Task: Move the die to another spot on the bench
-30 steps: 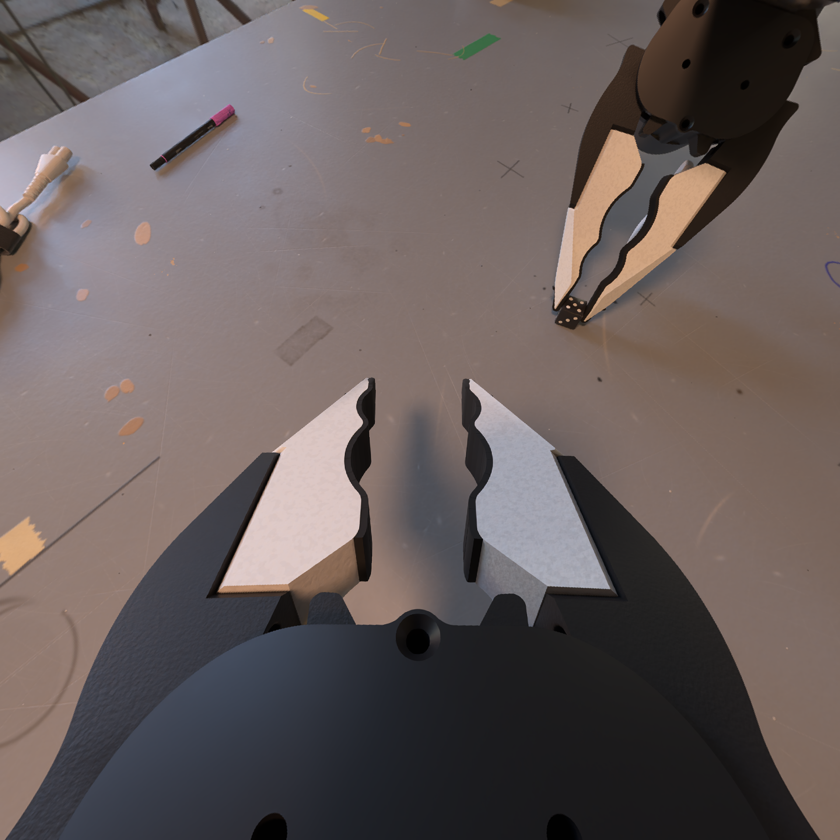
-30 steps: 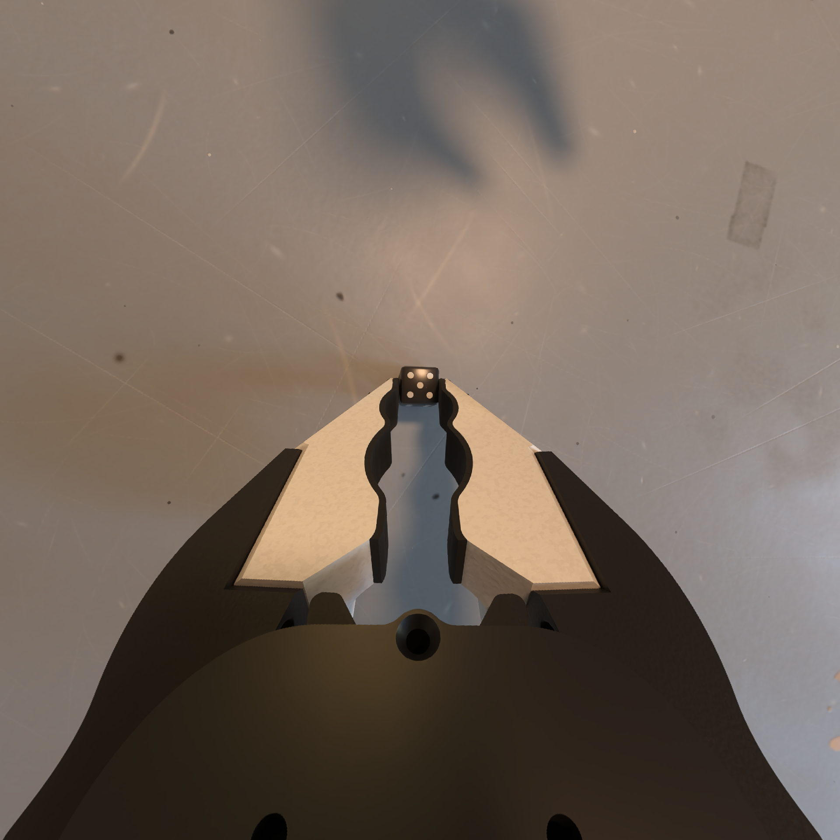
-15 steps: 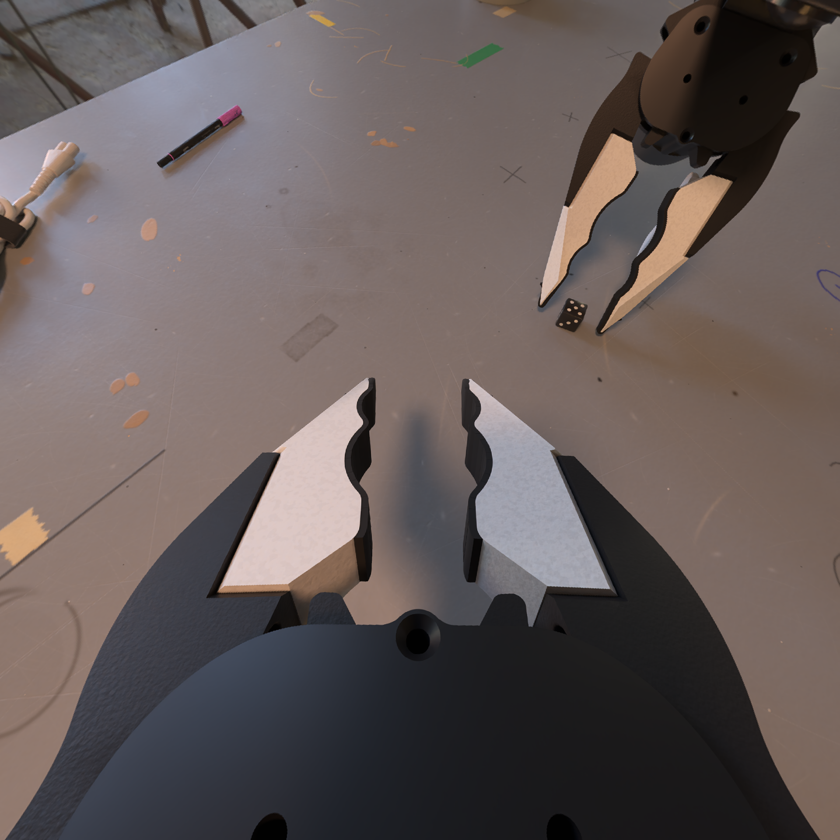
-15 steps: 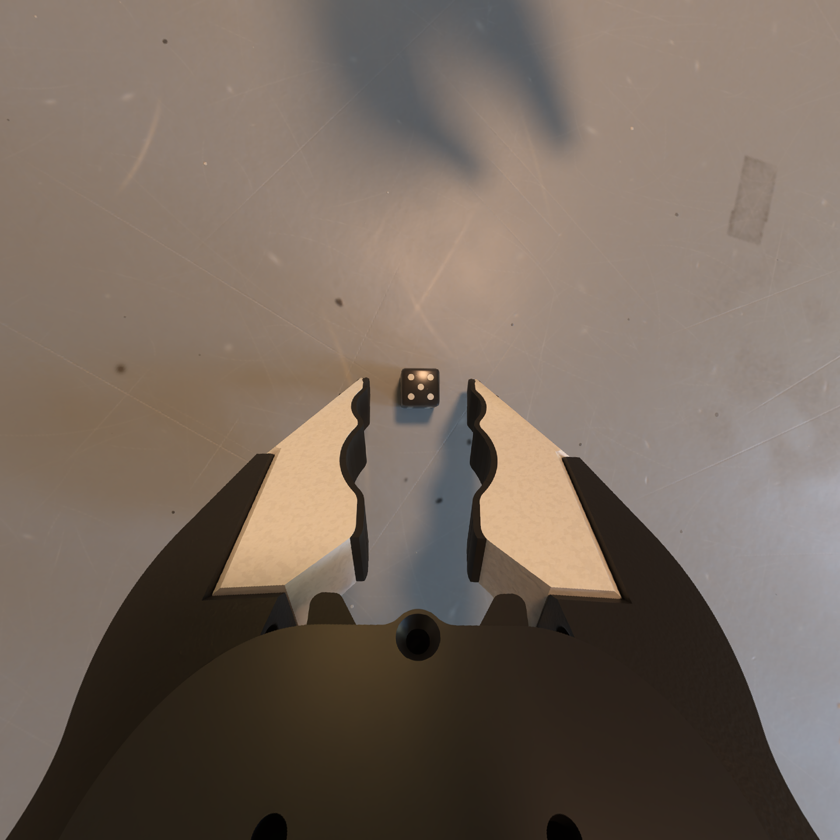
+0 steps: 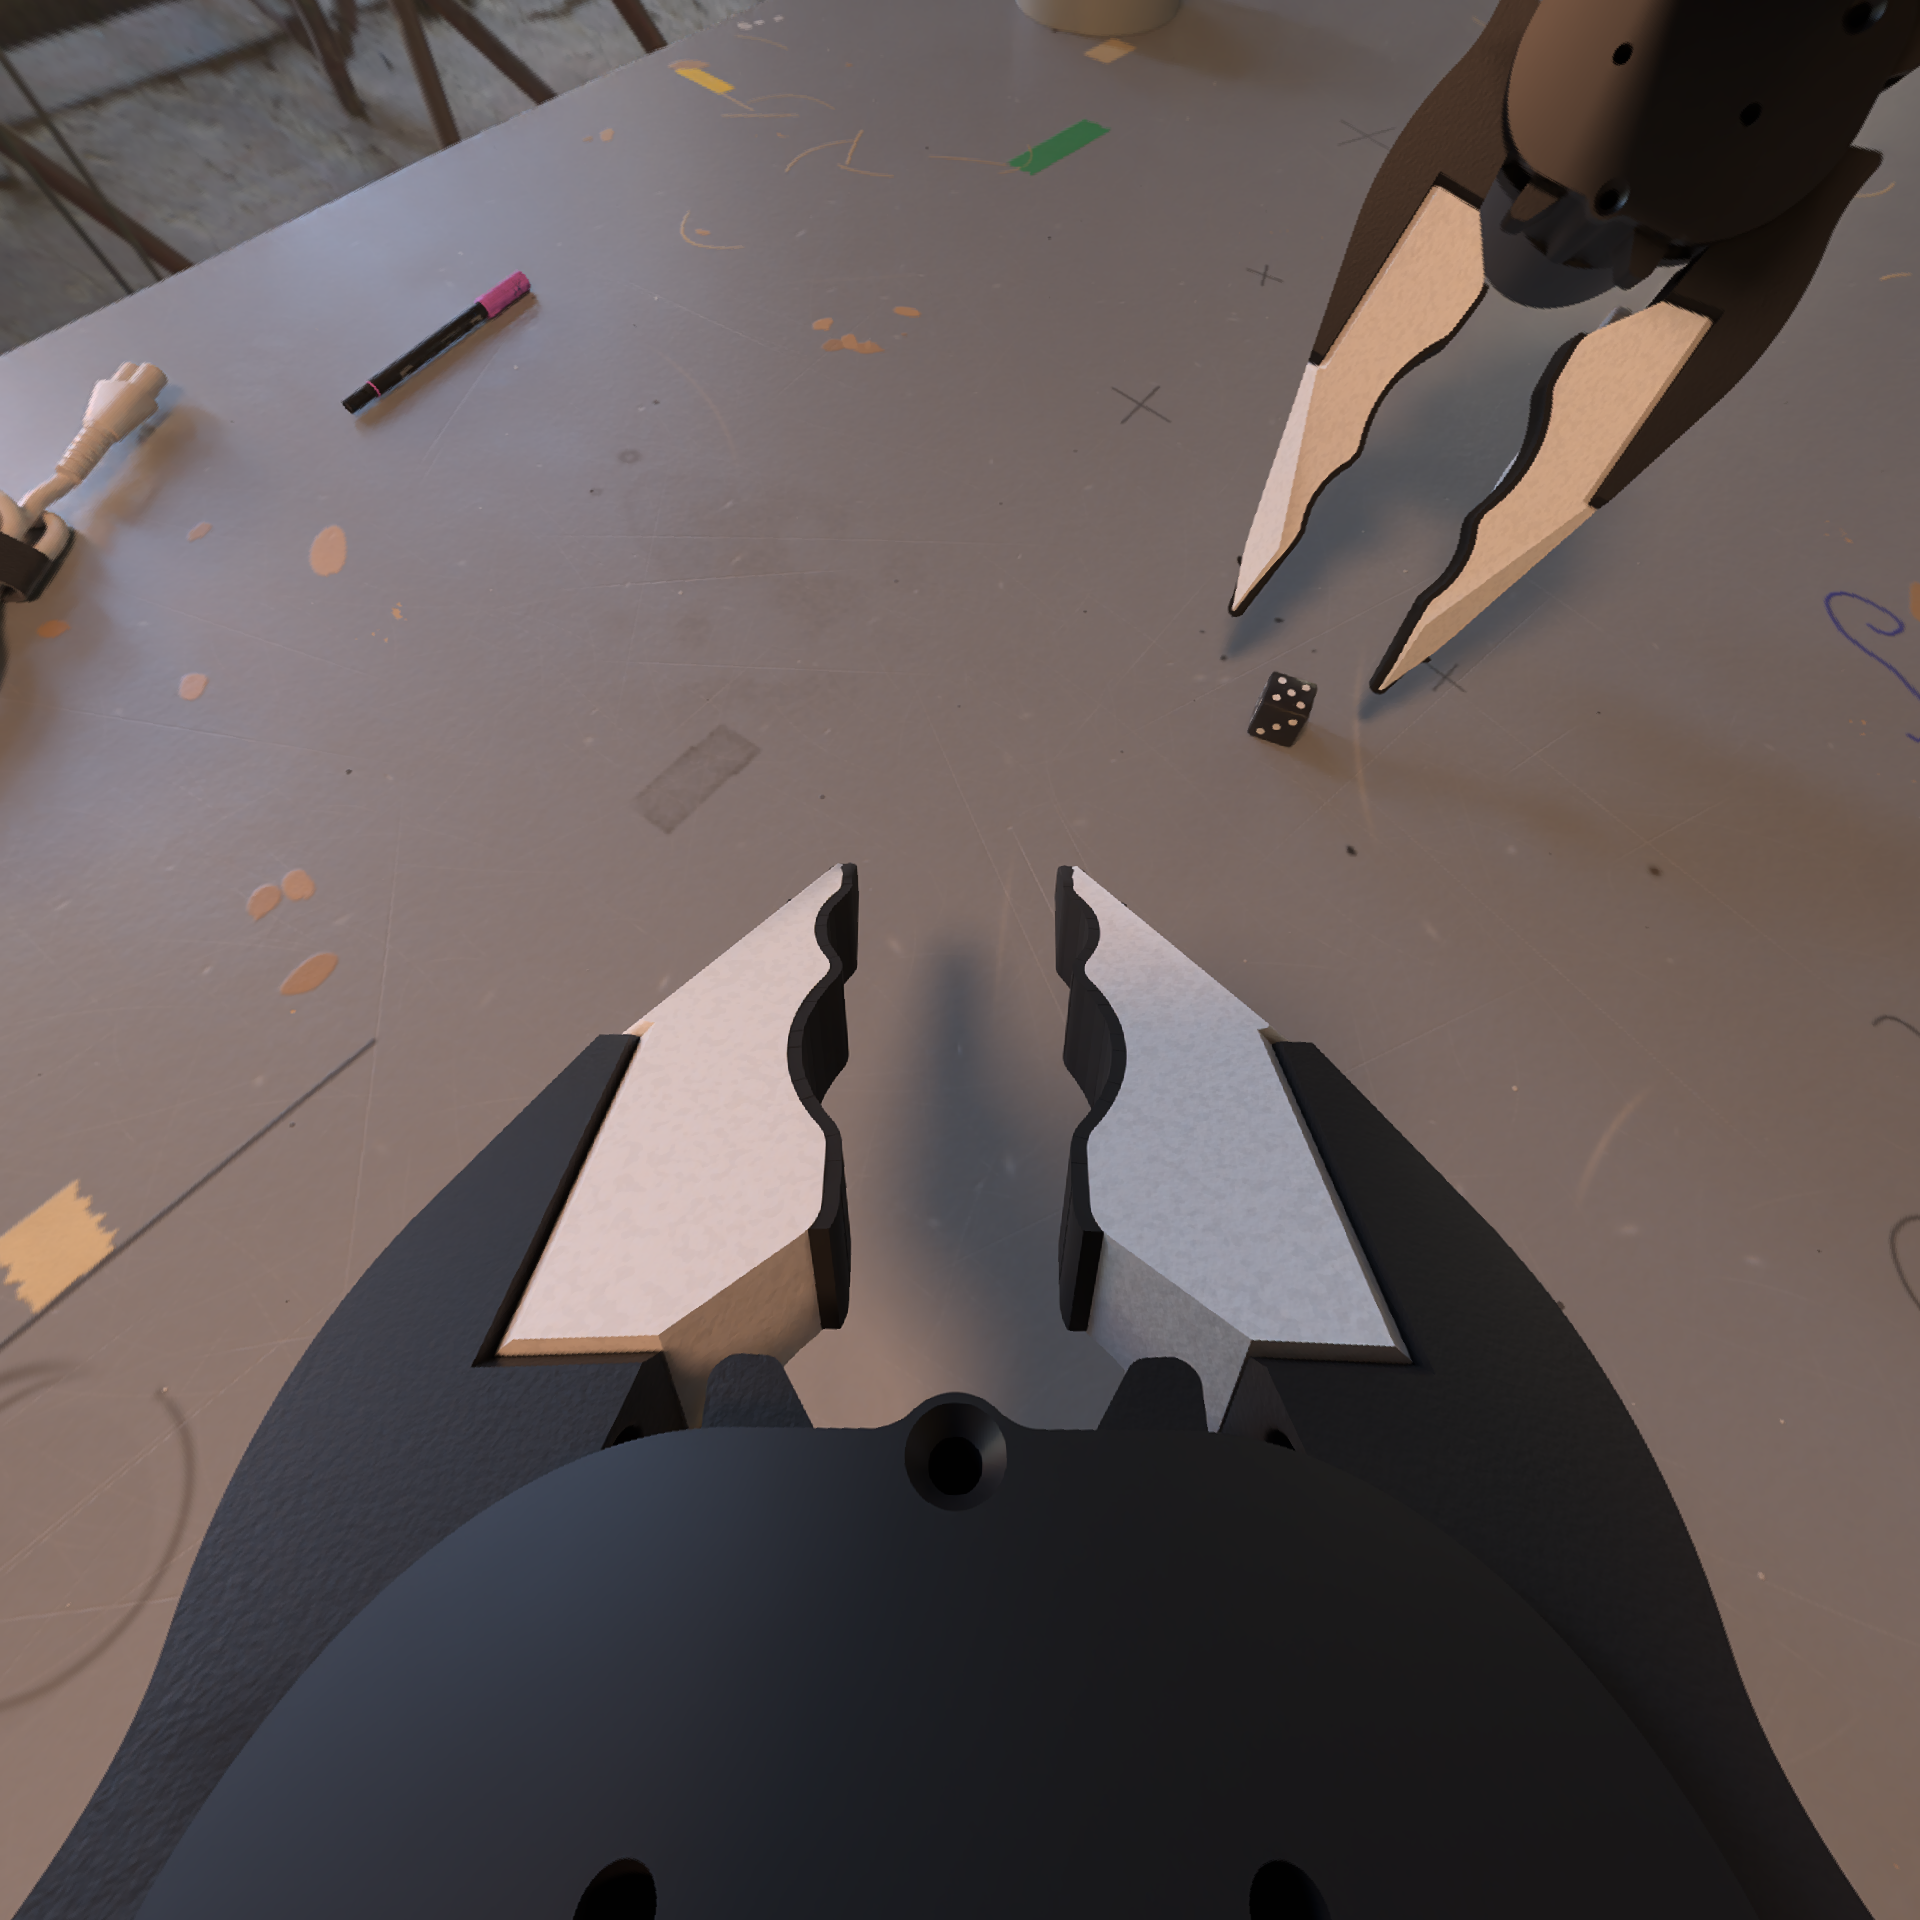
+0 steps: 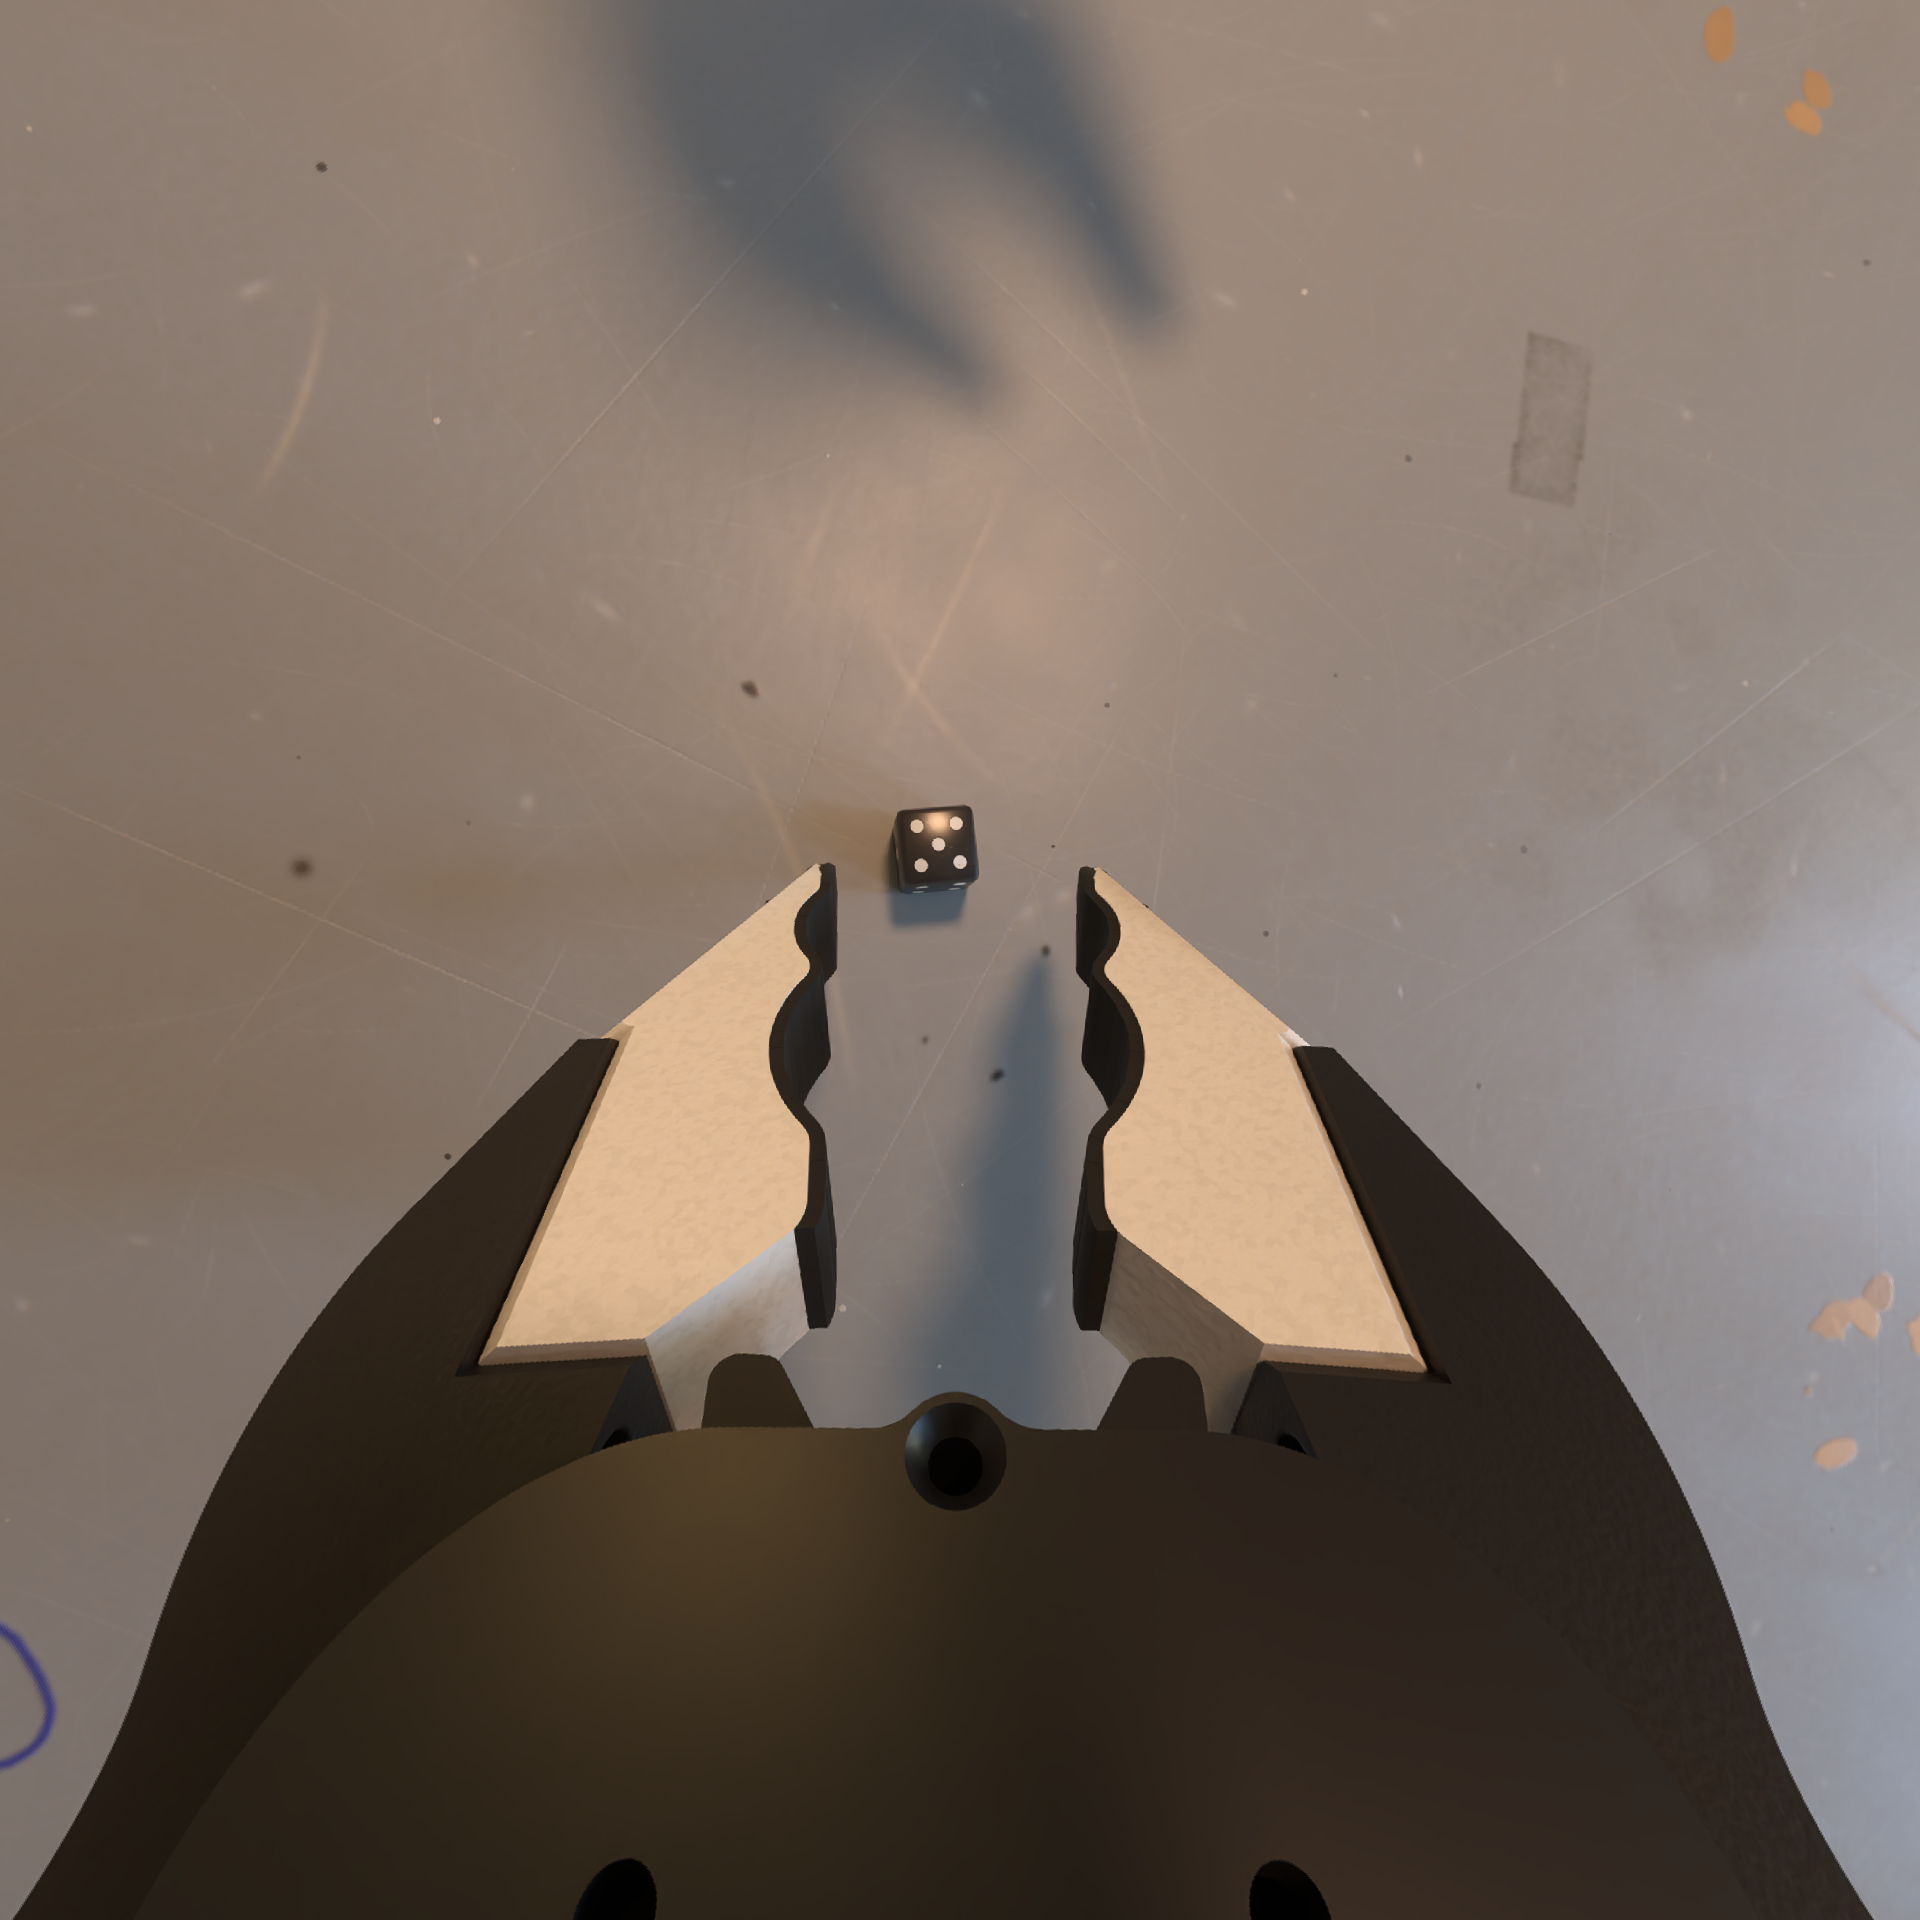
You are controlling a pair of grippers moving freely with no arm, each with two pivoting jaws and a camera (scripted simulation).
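Observation:
A small black die (image 5: 1282,709) with white pips rests alone on the grey bench (image 5: 831,582), free of any gripper. In the right wrist view the die (image 6: 936,848) lies just beyond my fingertips, five pips up. My right gripper (image 6: 954,883) is open and empty, raised a little above the bench; it also shows in the left wrist view (image 5: 1307,646) at the upper right, tips pointing down behind the die. My left gripper (image 5: 956,883) is open and empty, low over the bench, well short and left of the die.
A black marker with a pink cap (image 5: 438,341) lies at the far left. A white plug and cable (image 5: 83,442) lie at the left edge. Green tape (image 5: 1058,145) and yellow tape (image 5: 52,1242) stick to the bench. The far bench edge runs across the upper left.
My right gripper opened and let go of the die, then lifted and drew back from it. The die stays on the bench. My left gripper has barely moved.

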